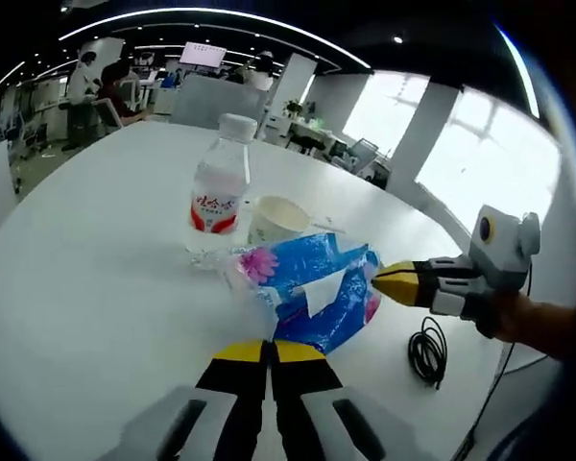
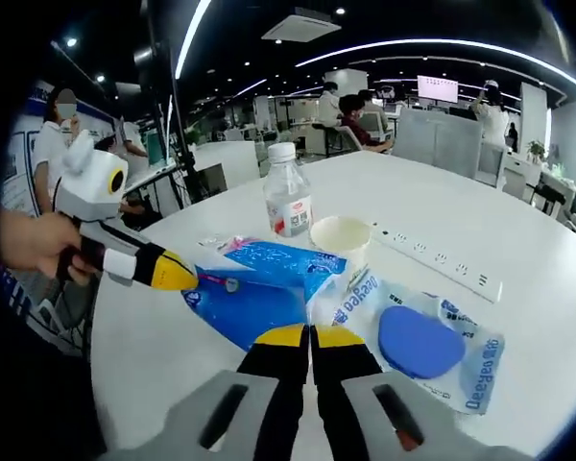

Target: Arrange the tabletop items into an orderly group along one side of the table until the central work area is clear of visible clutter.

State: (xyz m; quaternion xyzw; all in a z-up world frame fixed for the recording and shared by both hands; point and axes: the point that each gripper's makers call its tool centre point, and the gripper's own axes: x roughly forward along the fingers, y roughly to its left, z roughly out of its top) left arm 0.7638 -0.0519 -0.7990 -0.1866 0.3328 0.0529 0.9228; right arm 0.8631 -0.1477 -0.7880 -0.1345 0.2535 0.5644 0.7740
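Where tissue pack (image 1: 317, 293) lies: bottle (image 1: 218, 187), cup (image 1: 276, 219) behind.

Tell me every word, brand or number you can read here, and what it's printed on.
"Deeyea", on the clear wipes pack with the blue lid: once beside the lid, once along its lower right edge.
Red label on the water bottle: characters too blurred to read.
Blue tissue pack: print too small to make out.
Wall screen: unreadable.
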